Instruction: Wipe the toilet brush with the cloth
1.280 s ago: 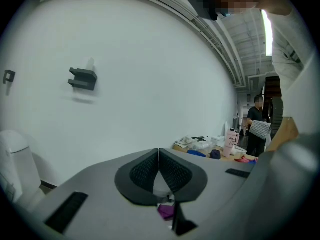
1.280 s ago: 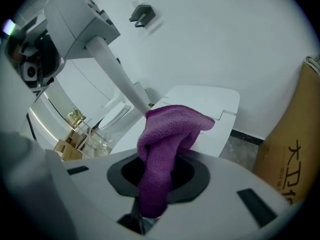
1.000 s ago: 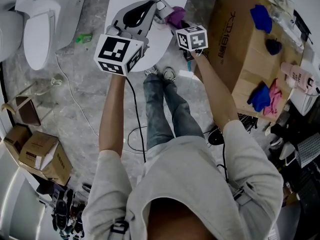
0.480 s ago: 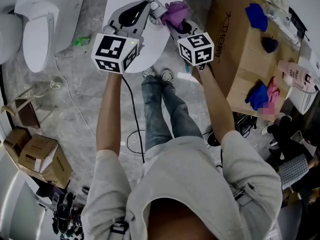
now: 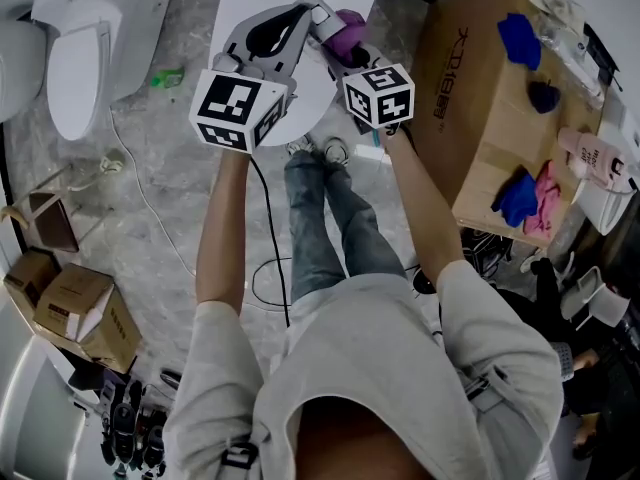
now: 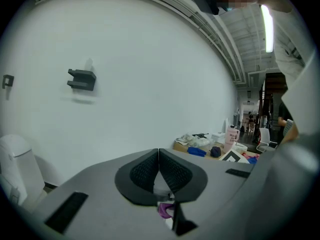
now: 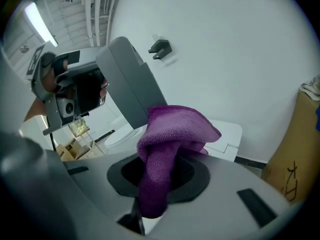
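Fingers of the left gripper (image 6: 159,168) are closed on the white toilet brush (image 6: 162,193) handle. The right gripper (image 7: 159,184) fingers clamp the purple cloth (image 7: 175,129) just beside it.

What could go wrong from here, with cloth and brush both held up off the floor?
1. The left gripper pinches only a thin pale piece, apparently the brush handle, so wiping pressure might twist it loose.
2. The right gripper clamps just one fold of the purple cloth. The loose bulk could drag out of the jaws during rubbing.
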Demonstrator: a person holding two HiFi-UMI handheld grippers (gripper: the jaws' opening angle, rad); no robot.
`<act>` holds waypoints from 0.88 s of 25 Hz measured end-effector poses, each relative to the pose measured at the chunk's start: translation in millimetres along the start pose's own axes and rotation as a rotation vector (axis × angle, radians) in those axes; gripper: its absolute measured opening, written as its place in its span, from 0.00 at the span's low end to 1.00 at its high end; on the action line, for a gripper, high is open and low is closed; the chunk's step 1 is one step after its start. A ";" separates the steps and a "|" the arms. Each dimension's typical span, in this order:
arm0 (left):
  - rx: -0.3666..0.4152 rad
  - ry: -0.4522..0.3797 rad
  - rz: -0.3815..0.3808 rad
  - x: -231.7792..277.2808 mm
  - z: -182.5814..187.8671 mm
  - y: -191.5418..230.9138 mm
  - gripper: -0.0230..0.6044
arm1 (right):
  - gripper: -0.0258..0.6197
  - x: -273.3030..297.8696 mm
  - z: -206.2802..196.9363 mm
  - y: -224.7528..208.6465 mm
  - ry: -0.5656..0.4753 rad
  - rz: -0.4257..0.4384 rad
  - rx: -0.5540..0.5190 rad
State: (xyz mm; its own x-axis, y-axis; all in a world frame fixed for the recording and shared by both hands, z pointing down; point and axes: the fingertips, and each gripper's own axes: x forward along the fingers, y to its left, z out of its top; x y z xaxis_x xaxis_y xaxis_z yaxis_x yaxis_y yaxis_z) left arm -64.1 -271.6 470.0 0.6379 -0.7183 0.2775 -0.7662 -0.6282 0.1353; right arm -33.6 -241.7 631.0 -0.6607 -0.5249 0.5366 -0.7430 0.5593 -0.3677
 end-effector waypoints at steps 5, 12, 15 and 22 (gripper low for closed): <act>-0.019 -0.013 0.002 -3.1 -0.5 3.0 0.07 | 0.18 12.1 -10.1 -5.5 0.032 -0.007 0.014; -0.021 -0.020 -0.010 -3.4 -0.8 0.8 0.07 | 0.18 33.6 -43.6 -23.1 0.129 -0.036 0.050; -0.017 -0.018 -0.015 -2.8 -0.8 0.6 0.07 | 0.18 42.6 -56.3 -31.7 0.171 -0.049 0.057; -0.018 -0.013 -0.021 -3.7 -0.4 0.7 0.07 | 0.18 54.8 -74.3 -43.2 0.230 -0.059 0.088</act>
State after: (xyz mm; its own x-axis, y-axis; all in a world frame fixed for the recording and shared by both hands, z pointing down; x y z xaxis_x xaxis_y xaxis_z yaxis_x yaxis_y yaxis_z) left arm -67.1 -269.2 469.4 0.6547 -0.7089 0.2624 -0.7539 -0.6376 0.1585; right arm -29.7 -246.9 732.7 -0.5818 -0.3897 0.7139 -0.7925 0.4690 -0.3899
